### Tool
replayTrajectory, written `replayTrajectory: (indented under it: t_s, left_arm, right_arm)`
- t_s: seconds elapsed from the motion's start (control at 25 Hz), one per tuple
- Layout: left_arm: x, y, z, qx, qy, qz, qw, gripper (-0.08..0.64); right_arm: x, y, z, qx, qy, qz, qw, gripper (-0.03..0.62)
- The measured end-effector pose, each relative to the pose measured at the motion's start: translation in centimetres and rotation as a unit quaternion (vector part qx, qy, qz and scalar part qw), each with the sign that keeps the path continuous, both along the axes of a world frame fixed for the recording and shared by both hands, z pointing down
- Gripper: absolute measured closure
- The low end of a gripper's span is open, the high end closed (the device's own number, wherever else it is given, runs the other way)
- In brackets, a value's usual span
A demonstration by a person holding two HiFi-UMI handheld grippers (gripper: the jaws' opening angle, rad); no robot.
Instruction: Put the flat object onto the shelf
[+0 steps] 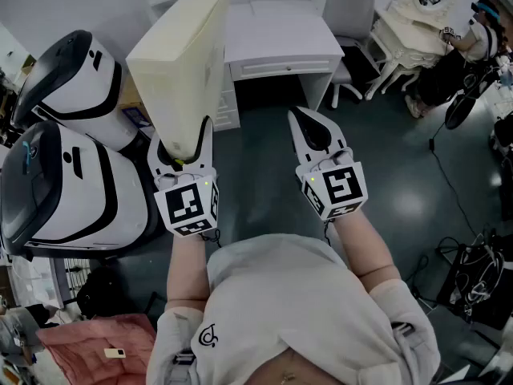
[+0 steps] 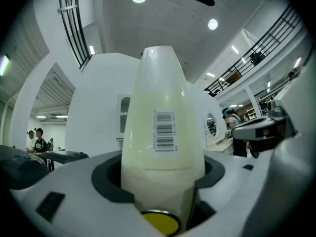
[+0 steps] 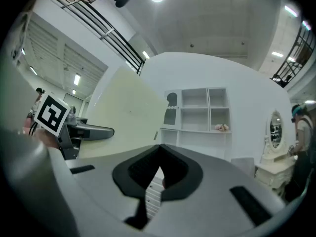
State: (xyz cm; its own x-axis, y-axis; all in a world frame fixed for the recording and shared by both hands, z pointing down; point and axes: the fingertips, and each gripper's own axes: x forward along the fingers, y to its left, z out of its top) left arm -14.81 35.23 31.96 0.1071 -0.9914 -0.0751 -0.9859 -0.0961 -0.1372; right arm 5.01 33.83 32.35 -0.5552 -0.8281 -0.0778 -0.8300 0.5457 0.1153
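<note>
Left gripper (image 1: pixel 183 141) clamps the lower edge of a pale cream, flat rectangular panel (image 1: pixel 179 58), held upright at 11 o'clock in the head view. Right gripper (image 1: pixel 303 121), at 1 o'clock, has its jaws together with nothing between them. White wooden desk (image 1: pixel 280 32) with open shelf unit (image 3: pixel 204 110) at 12 o'clock.

The pale cream flat board (image 1: pixel 180 62) looks smooth and matt, with a white paper barcode sticker (image 2: pixel 164 131) on it. The left gripper (image 1: pixel 183 139) and right gripper (image 1: pixel 309 127) wear satin white plastic shells; the dark grey floor (image 1: pixel 401 207) shines glossy.
</note>
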Motion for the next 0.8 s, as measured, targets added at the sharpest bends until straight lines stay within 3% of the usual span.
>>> replayTrajectory:
  t_s: [0.32,0.8]
  left_arm:
    - [-0.4,-0.5,0.3,-0.001,0.001,0.0,1.0,0.244]
    - [-4.3,-2.0,1.9,-0.002,0.014,0.017,0.9998,0.245]
  right_arm:
    - [-0.2,-0.6,0.4,-0.007,0.0,0.0,1.0,0.588]
    - [-3.1,-2.9,0.9,-0.023,-0.035,0.026,0.999,0.584]
